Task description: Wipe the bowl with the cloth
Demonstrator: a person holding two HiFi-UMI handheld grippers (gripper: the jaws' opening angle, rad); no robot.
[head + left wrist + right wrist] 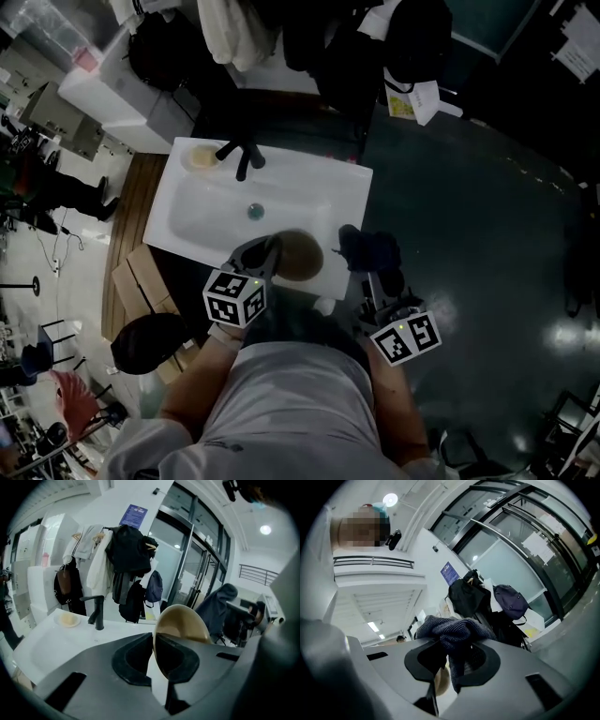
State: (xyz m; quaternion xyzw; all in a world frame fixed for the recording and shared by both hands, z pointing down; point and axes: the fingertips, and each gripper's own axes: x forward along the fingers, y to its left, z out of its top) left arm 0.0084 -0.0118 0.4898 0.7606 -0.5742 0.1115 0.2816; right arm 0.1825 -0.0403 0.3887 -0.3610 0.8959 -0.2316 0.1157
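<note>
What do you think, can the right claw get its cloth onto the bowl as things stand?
Probably yes. The left claw holds the bowl by its rim above the sink, and the right claw, shut on the cloth, sits close beside it with nothing visibly between them.

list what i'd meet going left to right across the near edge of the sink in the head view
left gripper → bowl → cloth
</note>
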